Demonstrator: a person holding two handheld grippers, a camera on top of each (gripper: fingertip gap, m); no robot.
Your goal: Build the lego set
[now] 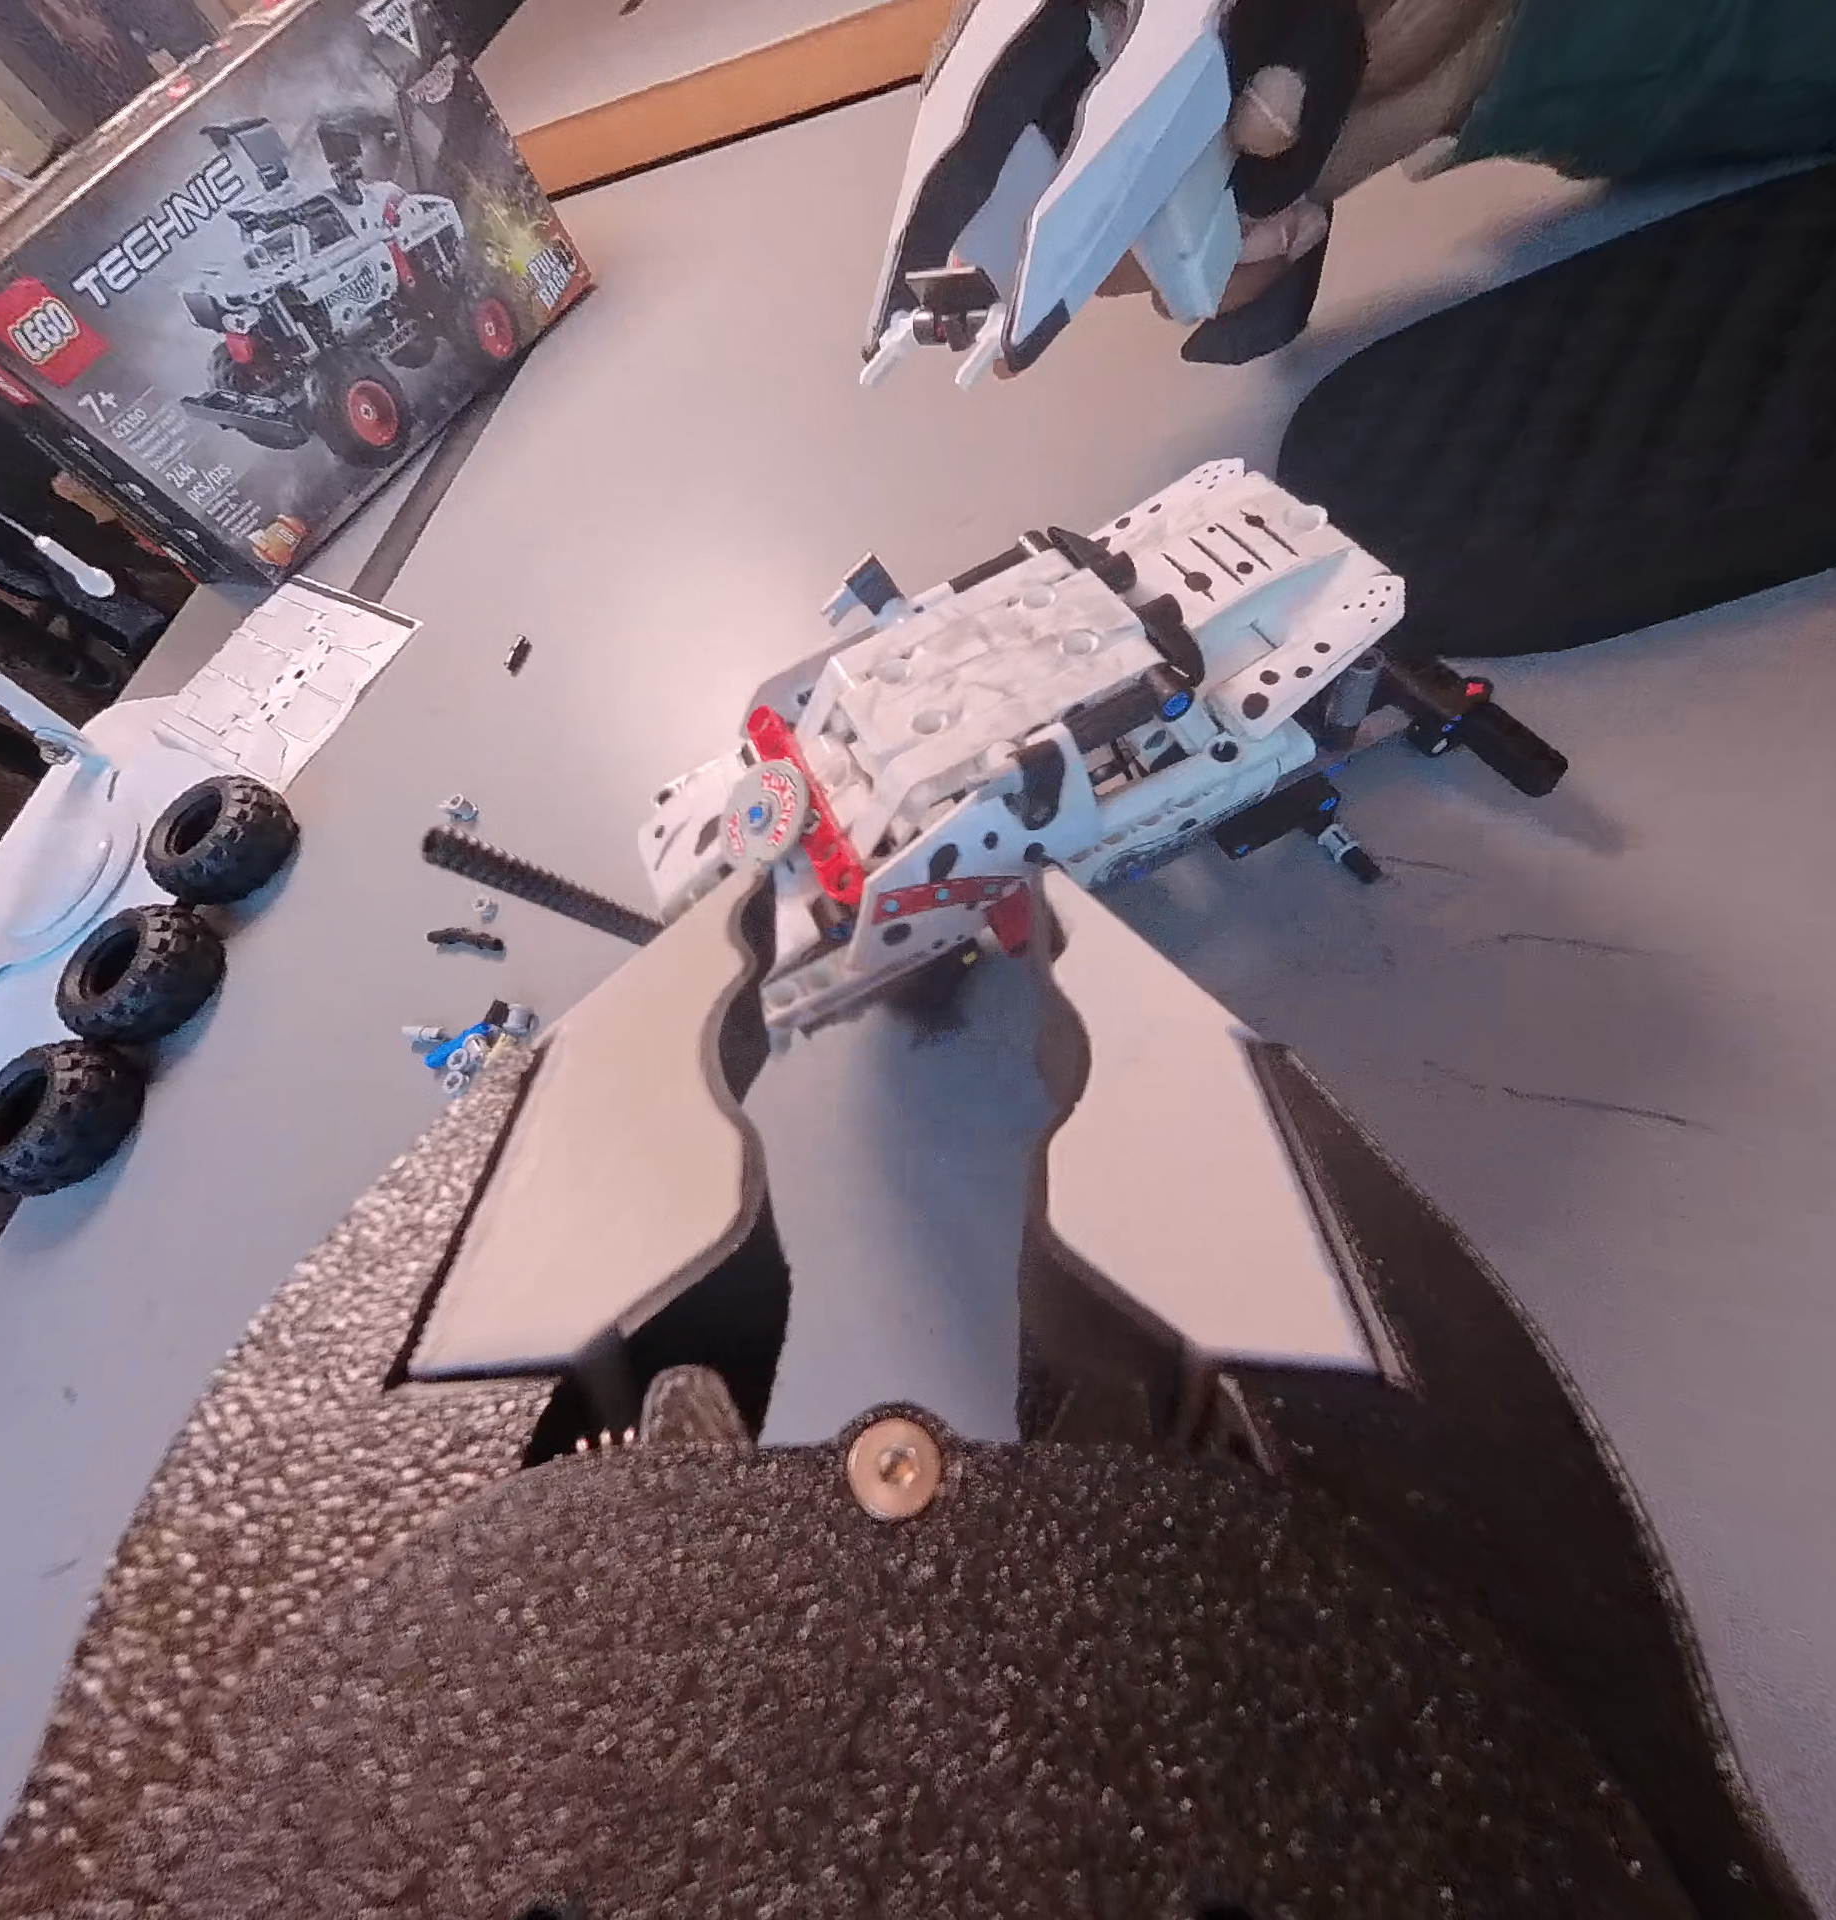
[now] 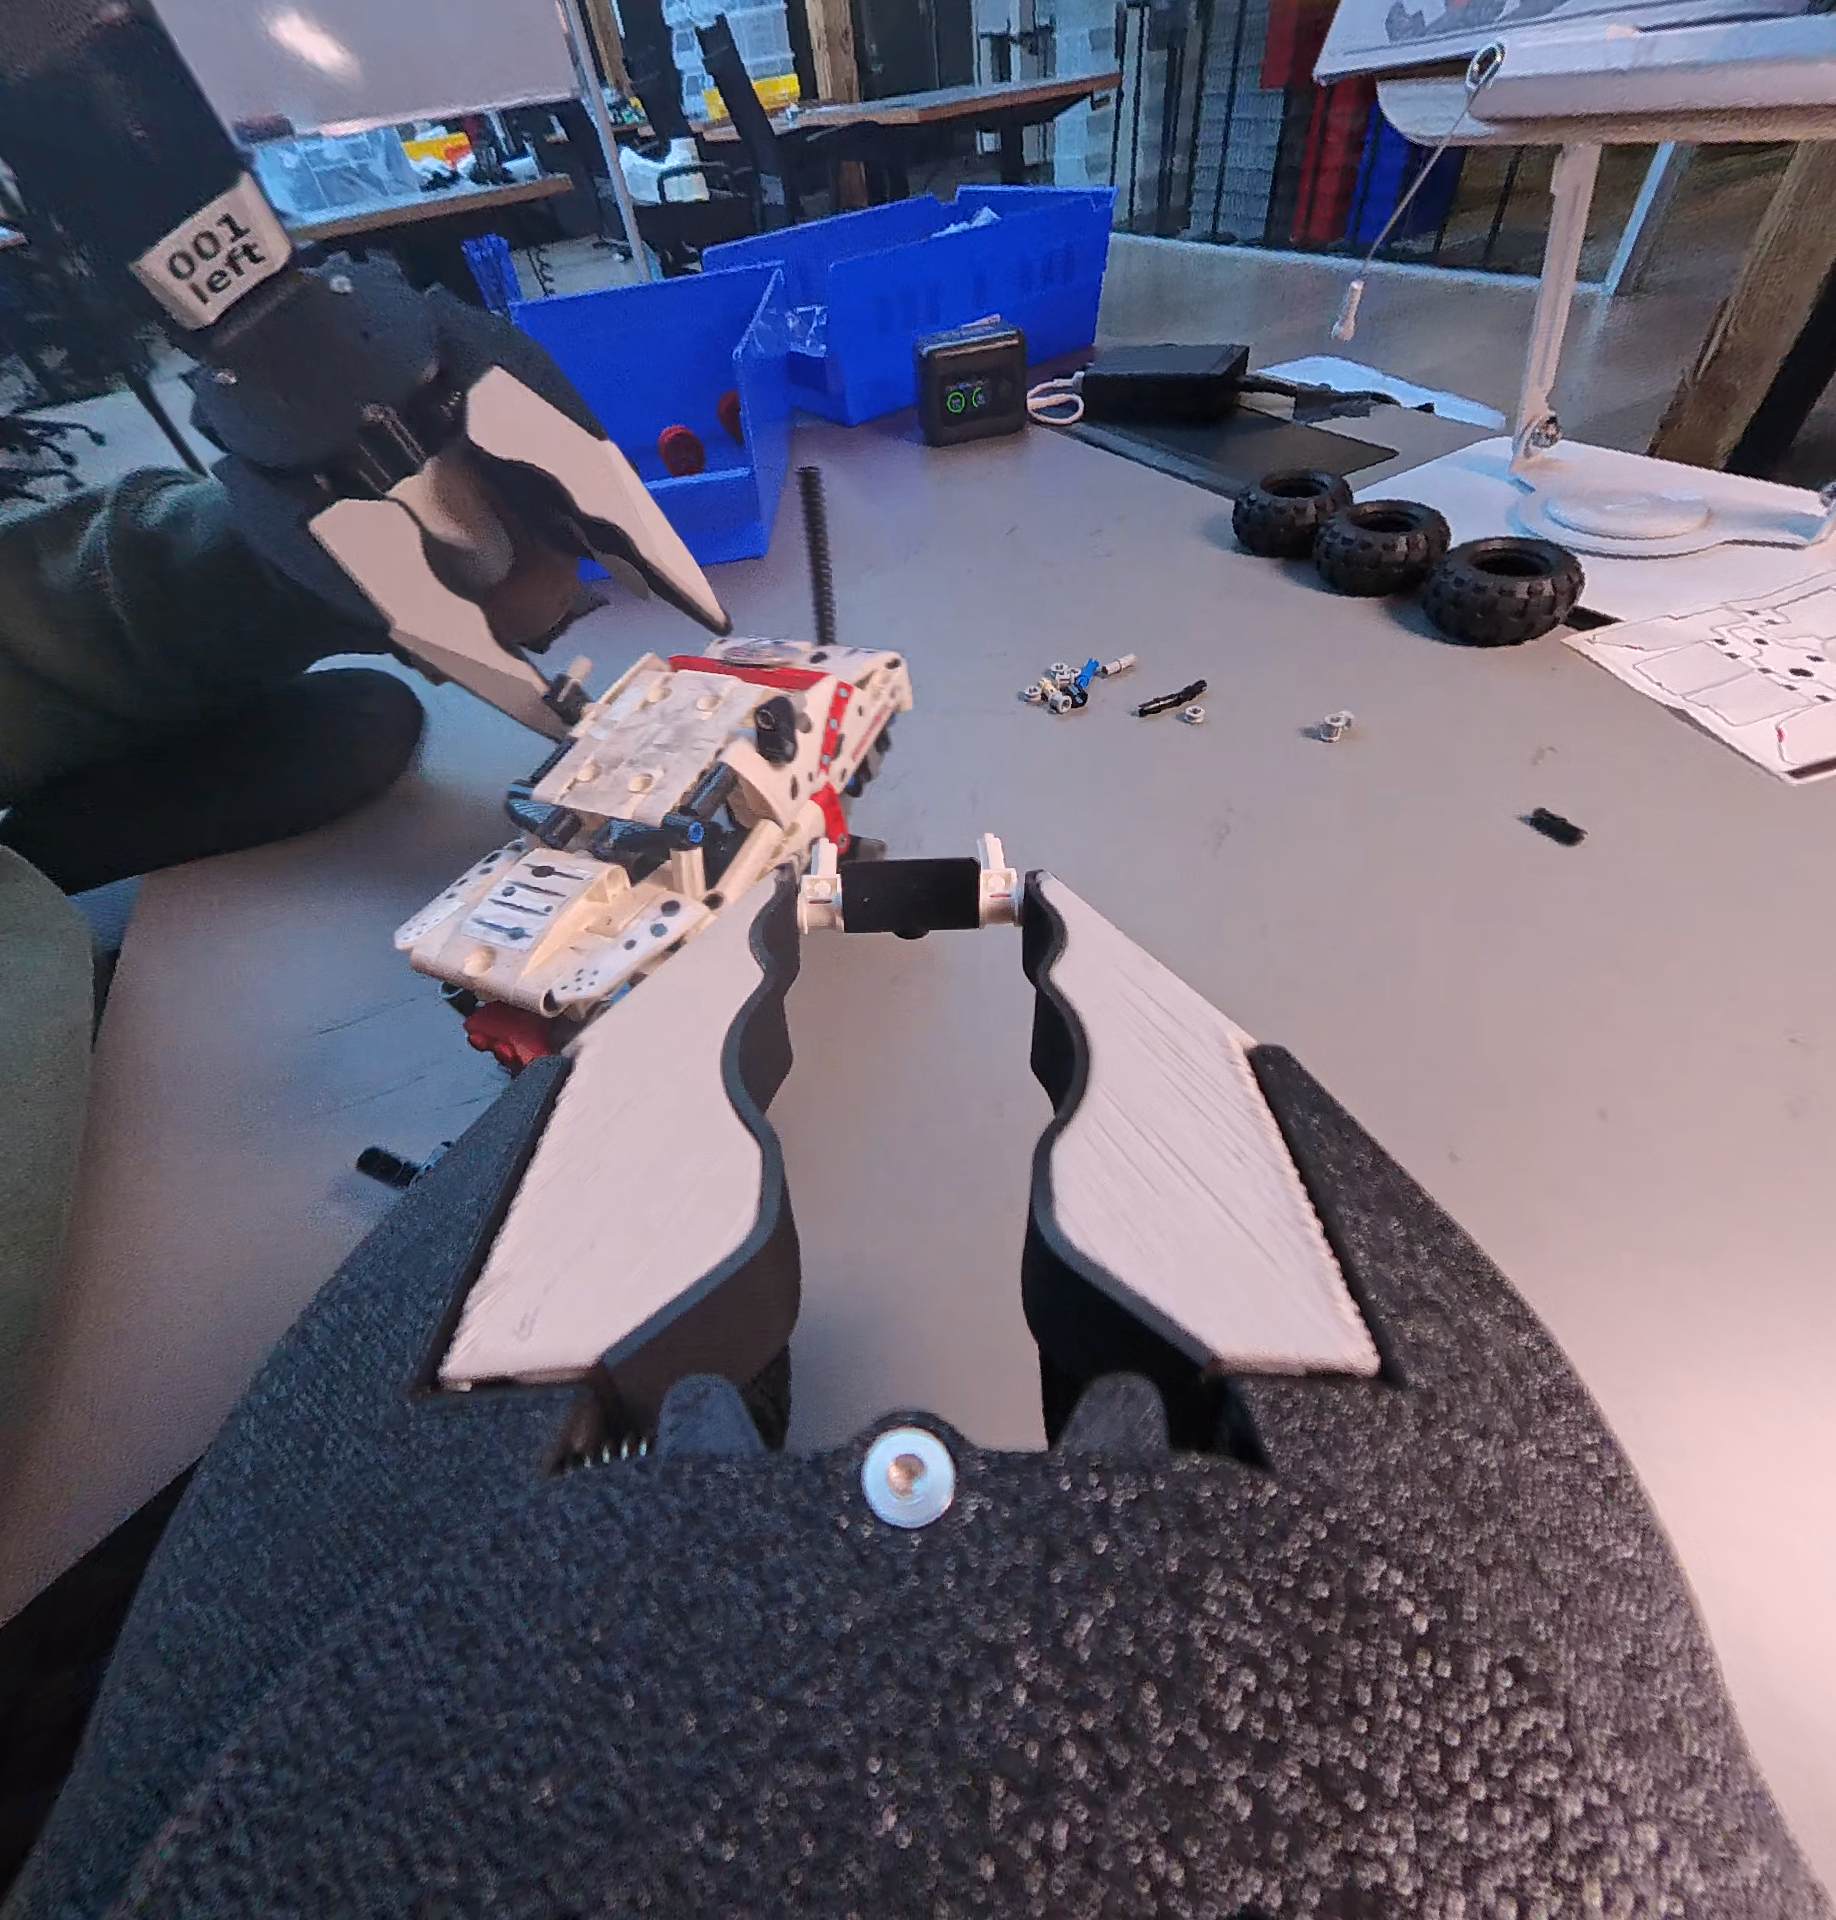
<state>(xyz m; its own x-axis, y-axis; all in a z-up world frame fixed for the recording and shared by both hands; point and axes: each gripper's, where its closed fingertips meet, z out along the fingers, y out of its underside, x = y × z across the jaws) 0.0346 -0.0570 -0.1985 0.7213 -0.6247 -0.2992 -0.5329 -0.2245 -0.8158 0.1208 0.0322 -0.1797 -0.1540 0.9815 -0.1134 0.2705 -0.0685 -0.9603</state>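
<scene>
A white, black-spotted truck model [image 1: 997,686] with red beams lies on the grey table [image 1: 685,416]. It also shows in the right wrist view [image 2: 675,790]. My left gripper [image 1: 893,883] stands around the model's front end, its fingers against both sides. From the right wrist view the left gripper [image 2: 639,670] is at the model's far end. My right gripper [image 2: 911,883] is shut on a small black piece with white connectors [image 2: 909,902], just right of the model. In the left wrist view the right gripper [image 1: 935,343] holds that piece [image 1: 945,296] above the model.
Three black tyres [image 1: 124,977] lie at the left by a white stand base [image 2: 1620,509] and a sticker sheet [image 1: 290,675]. Small loose parts [image 2: 1075,686] and a black ribbed rod [image 1: 529,883] lie near them. The set's box [image 1: 270,281] and blue bins [image 2: 789,343] stand behind. The grippers' ends are close to 15 cm from one another.
</scene>
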